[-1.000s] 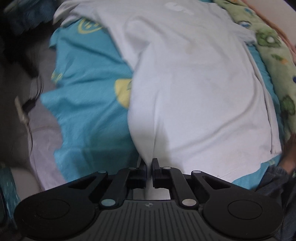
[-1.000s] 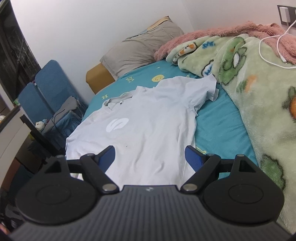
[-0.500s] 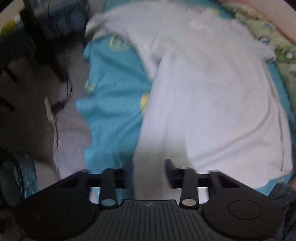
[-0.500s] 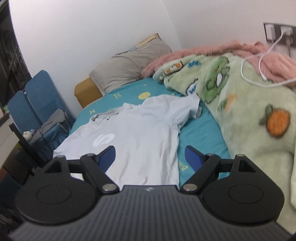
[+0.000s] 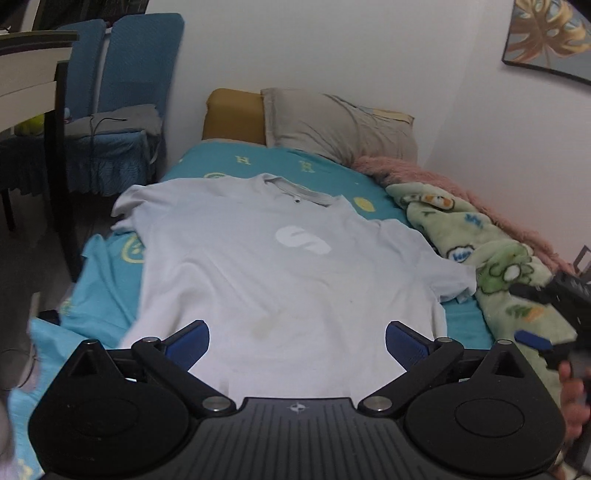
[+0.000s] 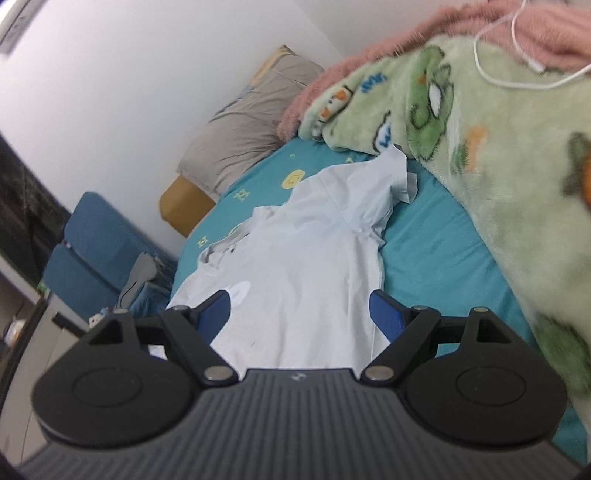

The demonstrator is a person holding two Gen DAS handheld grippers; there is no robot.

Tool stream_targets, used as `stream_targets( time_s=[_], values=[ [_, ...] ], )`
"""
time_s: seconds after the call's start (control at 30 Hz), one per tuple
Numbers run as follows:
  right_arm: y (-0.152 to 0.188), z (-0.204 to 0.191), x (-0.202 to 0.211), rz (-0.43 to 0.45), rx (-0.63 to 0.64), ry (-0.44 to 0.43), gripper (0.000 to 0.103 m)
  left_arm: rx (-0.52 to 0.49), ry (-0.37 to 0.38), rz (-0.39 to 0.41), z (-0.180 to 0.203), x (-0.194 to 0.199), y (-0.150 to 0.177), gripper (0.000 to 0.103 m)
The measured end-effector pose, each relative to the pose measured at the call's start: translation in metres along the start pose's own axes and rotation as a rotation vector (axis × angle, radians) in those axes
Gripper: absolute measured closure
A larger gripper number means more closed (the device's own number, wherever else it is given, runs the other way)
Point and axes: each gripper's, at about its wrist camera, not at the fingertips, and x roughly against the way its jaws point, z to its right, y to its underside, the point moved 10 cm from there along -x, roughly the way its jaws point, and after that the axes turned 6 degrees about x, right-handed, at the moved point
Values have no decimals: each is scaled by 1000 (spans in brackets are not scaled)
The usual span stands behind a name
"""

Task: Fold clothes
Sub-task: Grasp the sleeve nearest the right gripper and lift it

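Lying spread flat, front up, on the bed (image 5: 236,157): shirt (image 5: 280,266). Hovering over its hem, fingers wide apart, holding nothing: left gripper (image 5: 297,341), right gripper (image 6: 301,314). Looking light, limp, crease-prone; pinching hem corners or sleeves likely working best.

walls: white (image 5: 332,48) | blue chairs (image 5: 125,66) | framed picture (image 5: 550,33) | bed: teal sheet (image 6: 436,251)

Ahead of the left gripper (image 5: 297,341), with its blue pads and black body, lies a pale grey-white shirt (image 5: 266,280) with a white chest logo and what may be a faint yellowish stain. Under it is a teal sheet (image 5: 107,280) with yellow prints; to the right, a green cartoon-print blanket (image 5: 495,266).
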Motion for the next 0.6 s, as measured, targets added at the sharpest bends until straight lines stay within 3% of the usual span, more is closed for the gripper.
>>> stream_targets(
  time_s=[0.17, 0.4, 0.47, 0.6],
  values=[
    [-16, 41, -50, 15, -121, 7, 17, -15, -31, -50, -14, -39, 29, 0],
    [-34, 83, -152, 0, -174, 67, 19, 10, -3, -53, -28, -65, 31, 0],
    [-32, 89, -178, -15, -195, 87, 17, 68, 20, -82, -37, -73, 34, 0],
    [-45, 83, -208, 87, -162, 106, 19, 161, -6, -111, -59, -87, 34, 1]
  ],
)
